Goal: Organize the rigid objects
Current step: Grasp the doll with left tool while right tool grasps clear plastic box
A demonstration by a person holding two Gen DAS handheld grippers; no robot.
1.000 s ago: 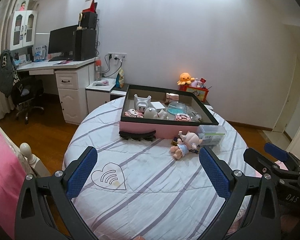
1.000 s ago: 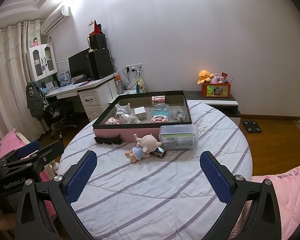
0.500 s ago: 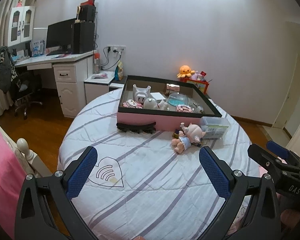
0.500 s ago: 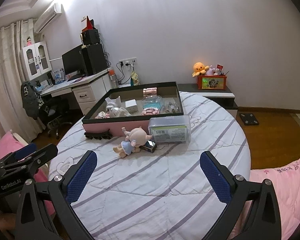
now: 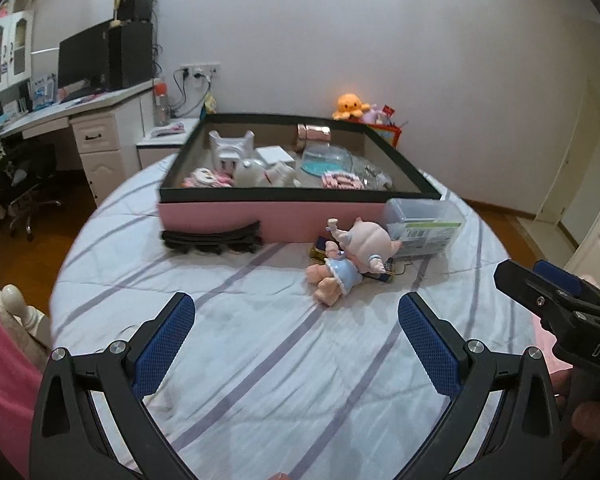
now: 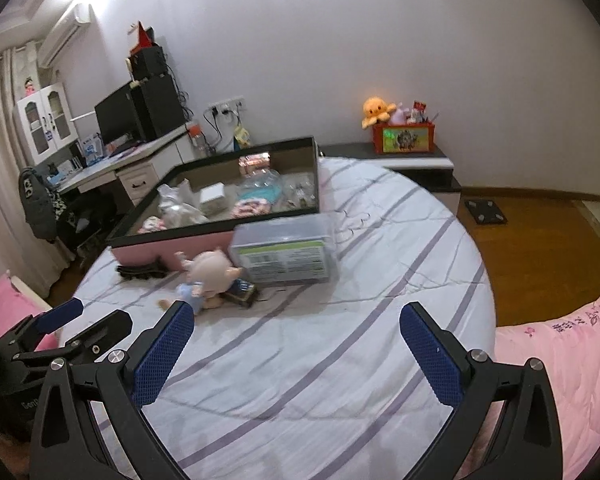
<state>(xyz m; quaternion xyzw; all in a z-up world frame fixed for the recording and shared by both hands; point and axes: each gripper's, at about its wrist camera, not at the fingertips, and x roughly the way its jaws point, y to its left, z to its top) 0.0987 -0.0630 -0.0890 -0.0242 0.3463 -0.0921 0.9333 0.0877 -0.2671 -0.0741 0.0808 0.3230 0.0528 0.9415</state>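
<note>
A pink box with a black rim [image 5: 268, 220] [image 6: 168, 250] lies on the round striped bed, holding several small items. In front of it lie a black comb-like piece [image 5: 212, 240] [image 6: 140, 271], a pig doll [image 5: 352, 256] [image 6: 204, 274], a small dark packet [image 5: 320, 249] [image 6: 242, 292] under the doll, and a clear plastic case [image 5: 424, 224] [image 6: 284, 252]. My left gripper [image 5: 296, 340] hovers open over the bed, short of the doll. My right gripper [image 6: 296, 344] is open too, nearer the clear case. Neither holds anything.
A white desk [image 5: 80, 120] with a monitor stands at the left, an office chair [image 5: 24, 184] beside it. A low shelf [image 6: 416, 164] behind the bed carries an orange plush and a toy box. A pink quilt [image 6: 560, 360] lies at the right; wood floor surrounds the bed.
Both grippers have moved forward toward the box and the loose items, which now look larger. The right view has swung rightward. Both grippers stay open.
</note>
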